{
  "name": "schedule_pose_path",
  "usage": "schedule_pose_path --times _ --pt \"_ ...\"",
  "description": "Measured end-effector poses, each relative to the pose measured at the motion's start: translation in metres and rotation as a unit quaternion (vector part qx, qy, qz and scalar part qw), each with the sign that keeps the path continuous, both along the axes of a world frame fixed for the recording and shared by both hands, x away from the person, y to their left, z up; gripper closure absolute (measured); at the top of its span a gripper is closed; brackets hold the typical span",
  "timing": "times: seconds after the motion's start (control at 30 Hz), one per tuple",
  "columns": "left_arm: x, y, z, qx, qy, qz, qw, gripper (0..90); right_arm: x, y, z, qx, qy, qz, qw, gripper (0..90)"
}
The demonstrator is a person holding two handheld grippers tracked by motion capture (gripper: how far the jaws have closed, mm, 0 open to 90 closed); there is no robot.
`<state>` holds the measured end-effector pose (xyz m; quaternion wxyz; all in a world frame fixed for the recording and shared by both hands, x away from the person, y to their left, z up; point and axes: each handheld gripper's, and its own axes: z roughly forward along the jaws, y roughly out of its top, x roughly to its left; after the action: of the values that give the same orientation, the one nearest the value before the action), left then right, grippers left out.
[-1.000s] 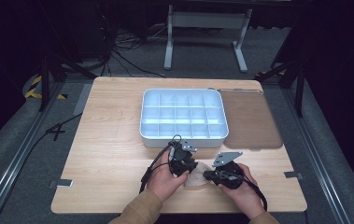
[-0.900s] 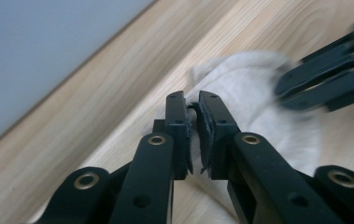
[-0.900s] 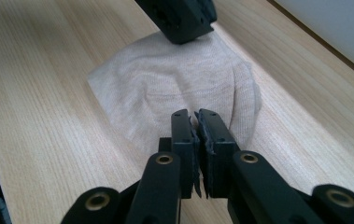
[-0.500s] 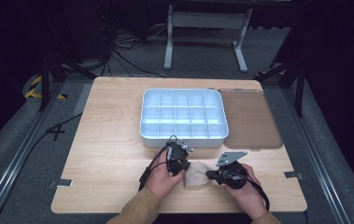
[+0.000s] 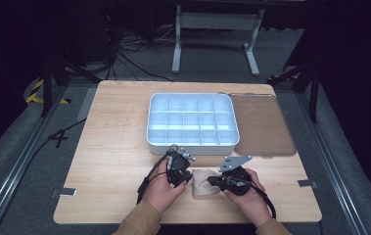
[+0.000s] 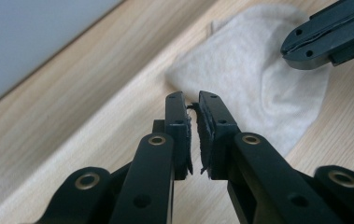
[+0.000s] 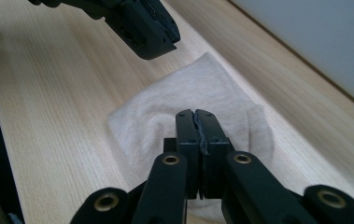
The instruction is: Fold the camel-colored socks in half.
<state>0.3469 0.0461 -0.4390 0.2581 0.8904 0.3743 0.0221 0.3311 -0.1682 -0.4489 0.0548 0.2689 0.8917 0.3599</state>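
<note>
A small beige cloth (image 5: 203,185) lies flat on the wooden table (image 5: 114,147) between my two grippers. My left gripper (image 5: 189,178) sits at the cloth's left edge. In the left gripper view its jaws (image 6: 192,100) have just been closing to a thin slit with nothing in it, and the cloth (image 6: 254,79) starts just past the tips. My right gripper (image 5: 212,181) is shut, its tips (image 7: 195,115) low over the cloth (image 7: 156,112). No fabric shows between its pads. Each gripper appears in the other's view: right (image 6: 324,37), left (image 7: 142,28).
A white tray (image 5: 193,146) with several compartments stands just behind the hands at mid table; its wall shows in both gripper views (image 6: 25,37) (image 7: 315,37). A brown mat (image 5: 261,125) lies to its right. Cables trail from both grippers toward the table's front edge.
</note>
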Motion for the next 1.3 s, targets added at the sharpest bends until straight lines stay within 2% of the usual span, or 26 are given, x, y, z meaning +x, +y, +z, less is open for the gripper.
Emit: schedule_pose_path --times 0.07,0.17,0.57,0.83,1.07,1.3 --pt "0.000 0.001 -0.002 0.002 0.005 -0.001 1.0000 83.9 0.001 0.001 -0.002 -0.001 0.002 0.002 1.0000 89.3" --pt "0.000 0.001 -0.005 0.010 0.016 -0.003 0.9998 84.2 0.004 0.005 -0.008 -0.025 0.007 -0.003 0.9997 89.5" --pt "0.000 -0.004 -0.011 0.023 0.027 -0.021 0.9991 83.8 0.004 0.003 -0.012 -0.022 0.007 -0.004 0.9997 89.7" --pt "0.000 -0.006 -0.013 0.016 0.032 -0.029 0.9989 85.8 0.004 0.002 -0.012 -0.019 0.008 -0.003 0.9998 89.7" --pt "-0.003 -0.013 -0.012 0.024 0.022 -0.046 0.9984 83.7 0.004 0.003 -0.012 -0.018 0.008 -0.003 0.9998 89.7" --pt "-0.005 -0.014 -0.006 0.001 0.009 -0.053 0.9986 83.1 0.004 0.004 -0.012 -0.022 0.005 -0.002 0.9998 89.7"
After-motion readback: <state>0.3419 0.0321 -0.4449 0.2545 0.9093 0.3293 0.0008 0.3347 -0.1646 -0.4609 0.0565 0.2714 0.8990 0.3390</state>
